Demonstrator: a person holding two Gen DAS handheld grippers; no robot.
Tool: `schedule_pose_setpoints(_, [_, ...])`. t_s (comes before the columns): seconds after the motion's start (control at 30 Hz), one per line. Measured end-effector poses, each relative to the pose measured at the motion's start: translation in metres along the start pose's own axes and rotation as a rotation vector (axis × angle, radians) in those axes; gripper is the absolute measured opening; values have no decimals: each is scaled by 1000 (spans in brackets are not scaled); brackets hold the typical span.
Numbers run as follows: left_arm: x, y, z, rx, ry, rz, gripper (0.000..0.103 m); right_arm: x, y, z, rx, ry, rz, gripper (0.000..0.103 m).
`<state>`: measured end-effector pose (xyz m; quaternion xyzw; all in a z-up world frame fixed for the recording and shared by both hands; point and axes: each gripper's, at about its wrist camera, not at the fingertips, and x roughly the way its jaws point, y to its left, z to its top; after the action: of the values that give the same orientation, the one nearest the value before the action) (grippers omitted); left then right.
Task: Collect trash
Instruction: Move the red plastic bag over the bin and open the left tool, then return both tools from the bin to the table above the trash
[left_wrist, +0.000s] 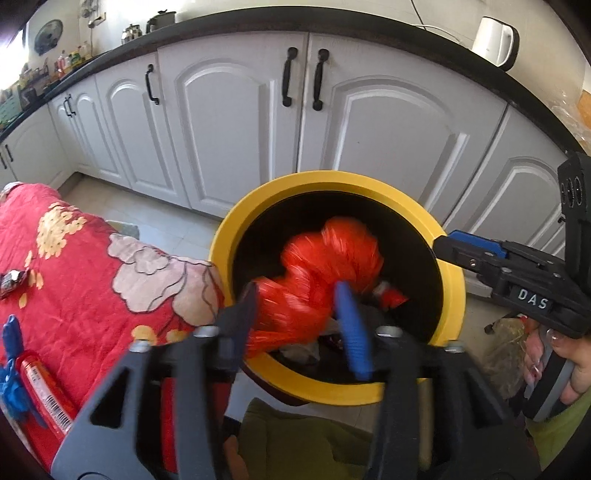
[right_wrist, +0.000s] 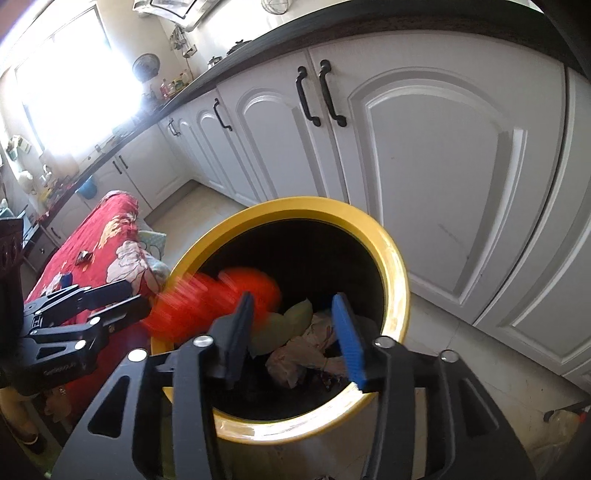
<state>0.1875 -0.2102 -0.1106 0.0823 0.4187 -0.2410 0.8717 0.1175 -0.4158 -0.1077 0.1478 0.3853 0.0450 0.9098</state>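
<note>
Red wrapper (left_wrist: 317, 280) between left claw (left_wrist: 299, 314) tips

We see a pale tiled floor (left_wrist: 162, 218) running along the white cabinets, and on it stands a bin with a yellow rim (left_wrist: 334, 179), right beside a low surface draped in a red floral cloth (left_wrist: 85, 266). On that cloth lie a small dark wrapper (left_wrist: 11, 282) near its far side, and, at the near edge, a red tube with a barcode (left_wrist: 46, 395) beside something blue (left_wrist: 11, 380). A crumpled clear bag (left_wrist: 506, 354) rests on the floor to the bin's right.
</note>
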Motion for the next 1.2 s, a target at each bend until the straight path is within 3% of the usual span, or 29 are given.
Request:
schedule_pose_setpoints(0.13, [-7,5,0,-15,-15,10,67,-4,0,1,9,-15,-5,55])
schedule_pose_setpoints(0.2, [-10,8,1,-20,-21,10,70,-6,0,3,11,-23,-8,61])
schedule_pose_setpoints(0.27, [-16,11,1,-33,-33,13,84,-8,2,4,10,-31,-9,62])
schedule_pose_setpoints(0.37, [-23,14,2,-49,-42,10,92,-12,4,6,10,-41,-12,67])
schedule_pose_setpoints(0.67, [-50,22,1,-67,-99,47,92,-23,20,12,-17,-75,-8,73])
schedule_pose_setpoints(0.7, [-53,23,1,-69,-105,49,92,-25,22,12,-20,-81,-8,80])
schedule_pose_setpoints(0.77, [-60,26,1,-75,-122,62,92,-28,27,13,-27,-95,-6,83])
schedule_pose_setpoints(1.2, [-107,46,-3,-120,-229,115,92,-48,65,23,-102,-141,50,84])
